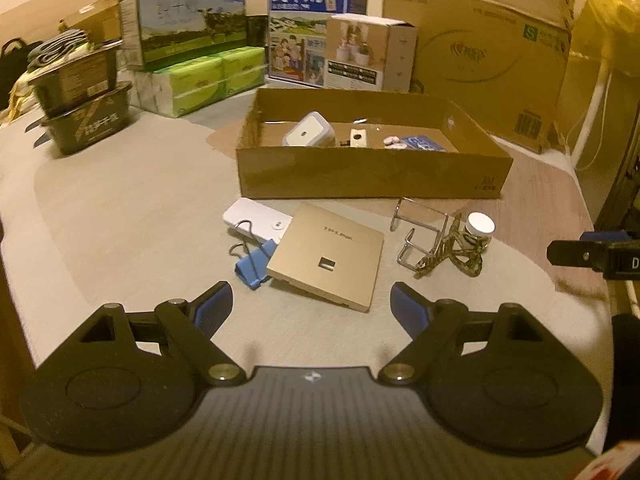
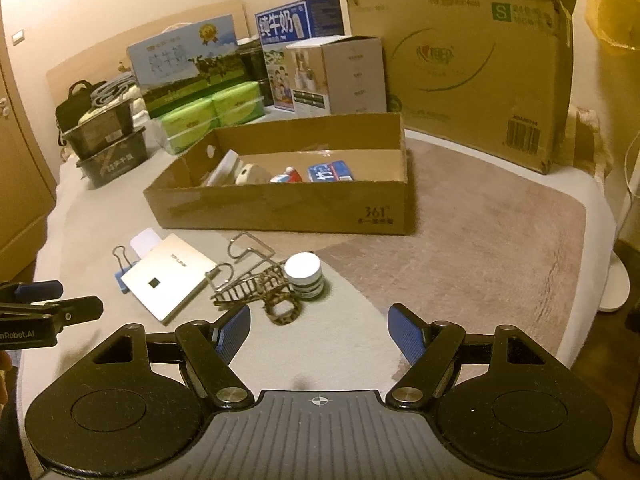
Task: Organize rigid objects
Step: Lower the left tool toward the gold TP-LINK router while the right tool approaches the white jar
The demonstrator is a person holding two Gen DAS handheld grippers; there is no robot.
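Note:
A gold square wall panel (image 1: 326,256) (image 2: 170,276) lies on the bed, propped on a blue binder clip (image 1: 254,262) (image 2: 120,274), beside a white flat device (image 1: 258,220) (image 2: 144,242). To the right sit a wire rack (image 1: 424,226) (image 2: 244,256), a leopard-print hair clip (image 1: 452,256) (image 2: 266,296) and a small white-lidded jar (image 1: 478,232) (image 2: 304,274). Behind them an open shallow cardboard box (image 1: 368,176) (image 2: 288,208) holds several small items. My left gripper (image 1: 312,304) stands open just short of the panel, nothing between its fingers. My right gripper (image 2: 320,332) is open near the hair clip.
Milk cartons (image 1: 184,20), green tissue packs (image 1: 200,80), dark tubs (image 1: 86,120) and a big cardboard carton (image 1: 480,48) line the back of the bed. A white stand (image 2: 618,280) is at the right. The right gripper's tip (image 1: 592,254) shows at the left view's right edge.

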